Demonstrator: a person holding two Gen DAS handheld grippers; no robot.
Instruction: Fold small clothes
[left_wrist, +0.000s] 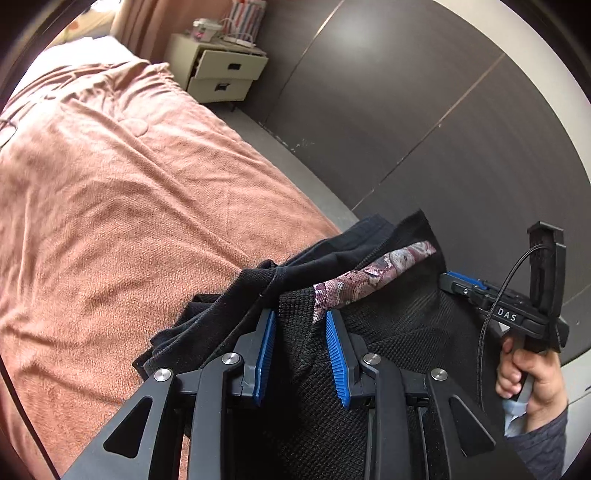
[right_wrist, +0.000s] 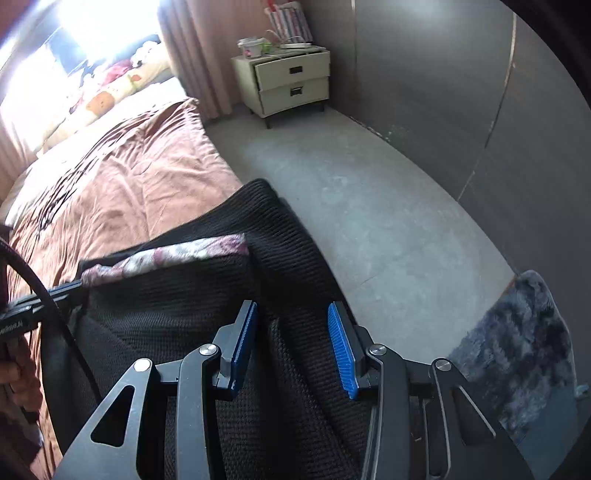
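Place: a bedroom in a home
Bed: wide, under a rumpled pink-brown blanket
Pillows: patterned, at the head, by bright light
Nightstand: cream, two drawers, clutter on top
Curtain: pink
Rug: shaggy grey on bare floor

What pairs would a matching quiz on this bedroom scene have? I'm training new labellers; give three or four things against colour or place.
Things:
1. bedspread
2. nightstand
3. knit garment
4. shaggy rug

Descriptions:
A. cream, two drawers, by the curtain
B. black, with a floral trim strip
C. grey-blue, on the floor at right
D. salmon pink, wrinkled

Pairs: 1-D, 2-A, 3-B, 4-C
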